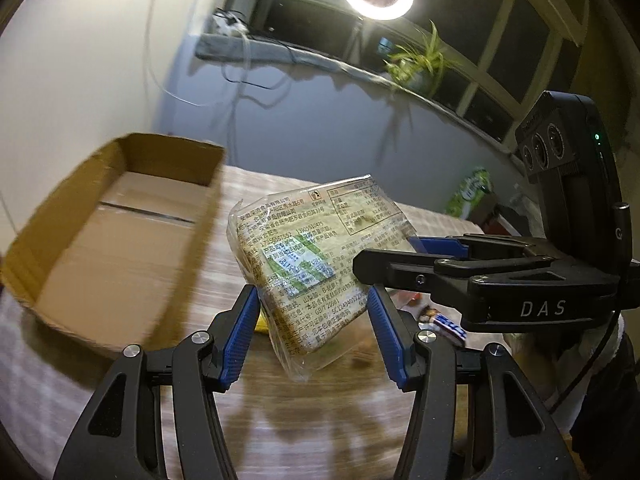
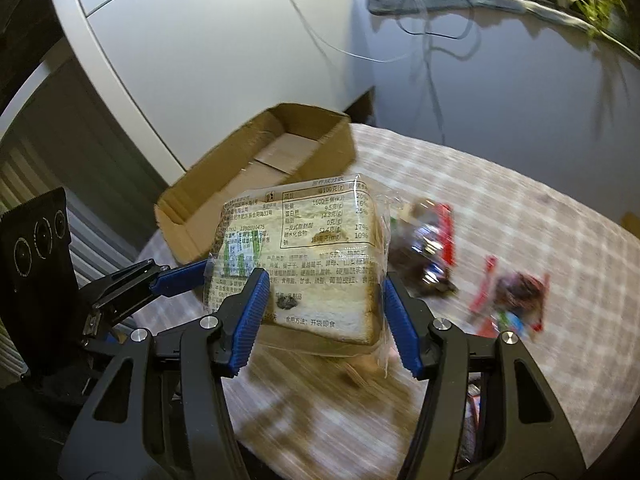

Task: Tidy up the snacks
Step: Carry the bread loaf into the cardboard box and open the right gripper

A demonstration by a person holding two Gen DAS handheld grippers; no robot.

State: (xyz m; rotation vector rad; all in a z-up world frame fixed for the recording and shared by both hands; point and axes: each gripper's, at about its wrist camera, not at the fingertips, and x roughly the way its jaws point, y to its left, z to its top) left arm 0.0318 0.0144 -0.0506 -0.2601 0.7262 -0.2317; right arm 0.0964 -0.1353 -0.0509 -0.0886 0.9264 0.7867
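Left wrist view: open cardboard box [image 1: 120, 216] holds no snacks.

Red-wrapped snacks [image 2: 432, 252] smeared by motion blur, candy bar [image 1: 444, 322] half hidden behind fingers [image 1: 386, 336]

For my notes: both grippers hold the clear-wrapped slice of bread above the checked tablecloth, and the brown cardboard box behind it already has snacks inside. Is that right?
One detail is wrong. The brown cardboard box has nothing in it; the left wrist view shows its bare floor. The left gripper and right gripper do hold the clear-wrapped bread slice above the checked tablecloth.
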